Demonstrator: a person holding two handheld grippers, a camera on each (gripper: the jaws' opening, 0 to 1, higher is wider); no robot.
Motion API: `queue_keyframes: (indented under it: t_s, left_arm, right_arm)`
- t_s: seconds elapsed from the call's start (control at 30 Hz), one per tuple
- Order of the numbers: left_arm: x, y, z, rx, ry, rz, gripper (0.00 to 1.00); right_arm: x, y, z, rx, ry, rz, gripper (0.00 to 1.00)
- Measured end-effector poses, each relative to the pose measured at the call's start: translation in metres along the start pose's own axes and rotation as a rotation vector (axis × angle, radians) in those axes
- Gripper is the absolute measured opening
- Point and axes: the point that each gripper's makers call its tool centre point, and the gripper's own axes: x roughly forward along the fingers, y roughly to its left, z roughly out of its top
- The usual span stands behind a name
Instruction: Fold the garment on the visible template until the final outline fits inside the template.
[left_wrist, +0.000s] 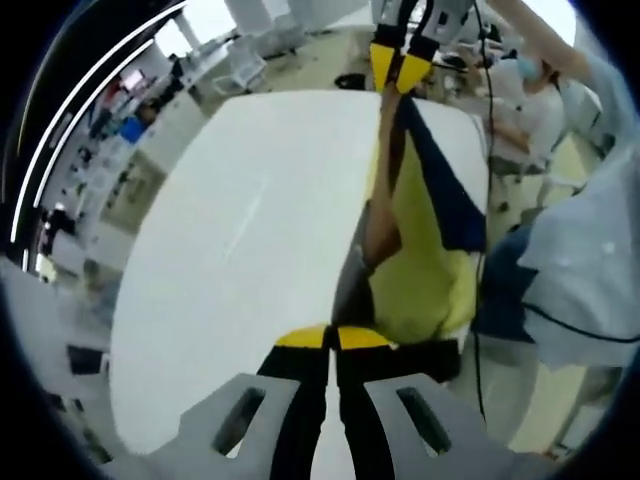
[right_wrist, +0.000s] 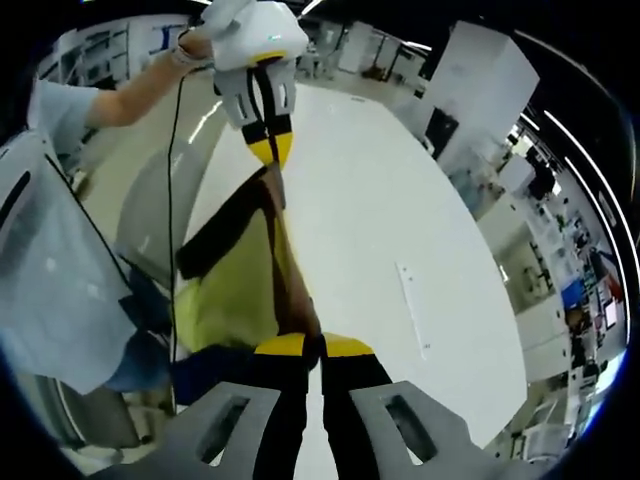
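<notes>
The left hand-held gripper is clamping one end of the garment, its yellow-tipped jaws pressed together on the cloth at the bottom of the left gripper view. The garment is yellow with dark navy and brown parts, and it is stretching away from those jaws up to the right hand-held gripper, whose yellow tips are pinching the far end near the far edge of the bench. The cloth is hanging taut between the two, lifted above the white bench top along its right side, close to the edge where a person in a pale blue top is standing.

In the right gripper view the right hand-held gripper is closing on the garment at the bottom, and the cloth is running up to the left hand-held gripper, held by a hand at the top. The garment is lying over the bench's left edge here, beside the person's top. A small pale mark is showing on the bench surface to the right.
</notes>
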Motion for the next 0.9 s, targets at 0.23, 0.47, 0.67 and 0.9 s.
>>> queue_keyframes:
  t_s: [0.23, 0.47, 0.67, 0.9]
  left_arm:
    - [0.017, 0.004, -0.004, -0.037, -0.003, 0.0, 0.0]
    - [0.032, 0.025, -0.006, -0.052, 0.003, 0.01, 0.0]
    - [0.044, 0.027, -0.005, -0.062, -0.008, -0.001, 0.0]
    - [0.057, 0.027, -0.005, -0.073, -0.021, -0.012, 0.0]
  right_arm:
    - [0.016, -0.012, -0.009, 0.009, 0.01, 0.022, 0.04]
    - [0.026, -0.016, -0.016, 0.026, 0.003, 0.034, 0.04]
    - [0.035, -0.029, -0.025, 0.058, -0.007, 0.016, 0.04]
    - [0.047, -0.034, -0.034, 0.078, -0.012, 0.009, 0.04]
